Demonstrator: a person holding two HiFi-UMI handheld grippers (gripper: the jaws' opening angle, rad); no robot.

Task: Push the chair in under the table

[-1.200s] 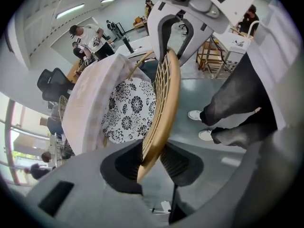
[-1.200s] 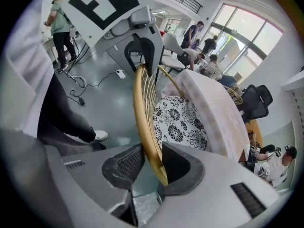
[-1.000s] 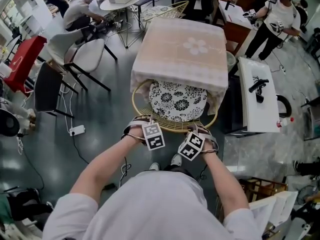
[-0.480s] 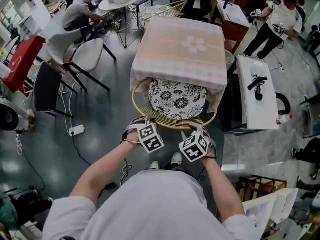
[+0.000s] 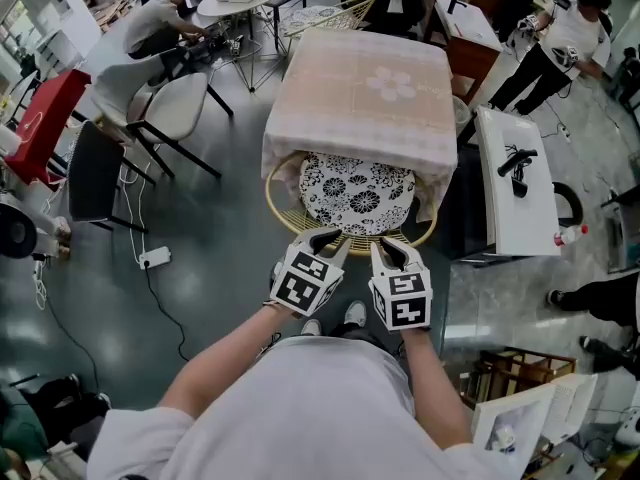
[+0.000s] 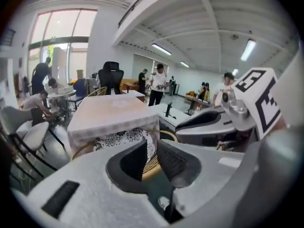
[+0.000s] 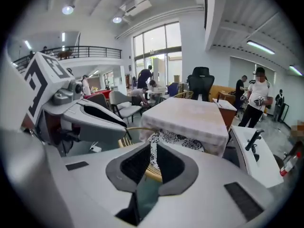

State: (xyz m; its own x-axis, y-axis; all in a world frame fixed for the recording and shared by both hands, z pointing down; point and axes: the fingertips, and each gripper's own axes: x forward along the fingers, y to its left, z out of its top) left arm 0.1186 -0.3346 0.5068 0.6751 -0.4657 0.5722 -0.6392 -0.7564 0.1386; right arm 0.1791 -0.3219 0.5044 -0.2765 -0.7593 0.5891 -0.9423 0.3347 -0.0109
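Observation:
The chair [image 5: 352, 196] has a round gold wire rim and a black-and-white floral cushion, and its front half sits under the table [image 5: 365, 88], which is draped in a beige cloth. Both grippers hang in the air just short of the chair's back rim, touching nothing. My left gripper [image 5: 328, 240] points at the rim with its jaws closing and nothing between them. My right gripper [image 5: 392, 254] is beside it, its jaws also closing on nothing. In the left gripper view the left gripper [image 6: 152, 158] frames the chair [image 6: 124, 139]. In the right gripper view the right gripper [image 7: 153, 163] points at the table [image 7: 185, 115].
A white side table [image 5: 515, 183] with a black tool stands right of the chair. Two chairs [image 5: 165, 108] and a red stand [image 5: 45, 118] are at the left, with a power strip [image 5: 153, 260] on the floor. People work around the far tables.
Both grippers have come off the chair's back rim, risen and rolled so their marker cubes face up. Their jaws have narrowed. The chair stays tucked under the table.

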